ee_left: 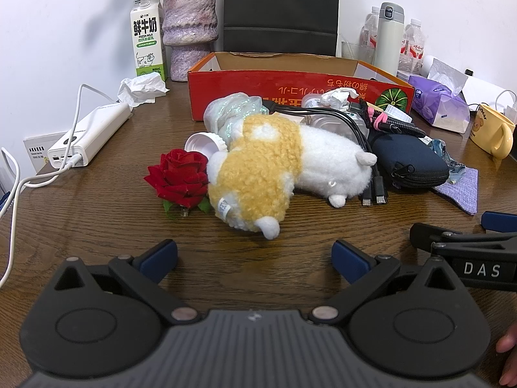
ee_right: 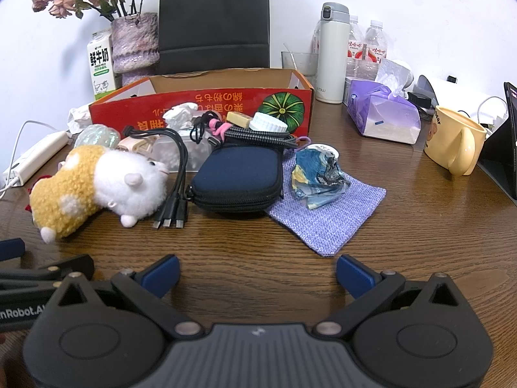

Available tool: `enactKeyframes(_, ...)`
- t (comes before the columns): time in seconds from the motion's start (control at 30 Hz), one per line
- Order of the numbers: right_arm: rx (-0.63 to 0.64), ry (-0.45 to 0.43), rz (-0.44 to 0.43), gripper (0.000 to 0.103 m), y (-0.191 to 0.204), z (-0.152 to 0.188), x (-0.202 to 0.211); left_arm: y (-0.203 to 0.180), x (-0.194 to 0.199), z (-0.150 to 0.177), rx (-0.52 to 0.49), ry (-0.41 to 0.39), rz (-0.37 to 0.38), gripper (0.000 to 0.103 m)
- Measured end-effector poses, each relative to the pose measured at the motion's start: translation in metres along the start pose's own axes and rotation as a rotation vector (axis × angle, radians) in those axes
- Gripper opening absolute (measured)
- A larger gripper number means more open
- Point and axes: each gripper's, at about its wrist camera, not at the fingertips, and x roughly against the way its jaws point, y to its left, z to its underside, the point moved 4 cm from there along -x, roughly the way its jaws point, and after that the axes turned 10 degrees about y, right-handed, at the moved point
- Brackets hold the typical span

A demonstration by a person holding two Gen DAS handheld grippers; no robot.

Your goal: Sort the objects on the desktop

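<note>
Left wrist view shows a brown wood counter (ee_left: 97,213) against a white wall (ee_left: 64,32). The left tongs (ee_left: 254,258) are wide open and hold nothing, low over bare wood. Just past them lies a fluffy toy (ee_left: 268,165) on its side, with a red rose (ee_left: 179,174) touching it. Behind the pile sits an open red box (ee_left: 290,93). The right tongs (ee_right: 258,274) are wide open and empty too, near a dark blue pouch (ee_right: 237,174) and a purple cloth (ee_right: 332,213). A yellow mug (ee_right: 452,148) stands well apart at the right.
</note>
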Motion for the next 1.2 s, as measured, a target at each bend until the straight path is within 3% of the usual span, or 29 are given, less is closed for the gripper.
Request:
enactKeyframes(1.0,0.006,-0.001,-0.009,0.103,-0.001,-0.001,0.0,0.001,0.001,-0.003,-0.022,0.01,-0.007,0.103)
enactKeyframes(1.07,0.018,-0.004,-0.052,0.102,-0.002,-0.003,0.005,0.001,0.014,-0.009,-0.041,-0.04,-0.001,0.103)
enactKeyframes(1.2,-0.017,-0.119,-0.139,0.103,-0.016,-0.024,0.028,0.015,0.029,-0.03,-0.026,-0.126,-0.01,0.103)
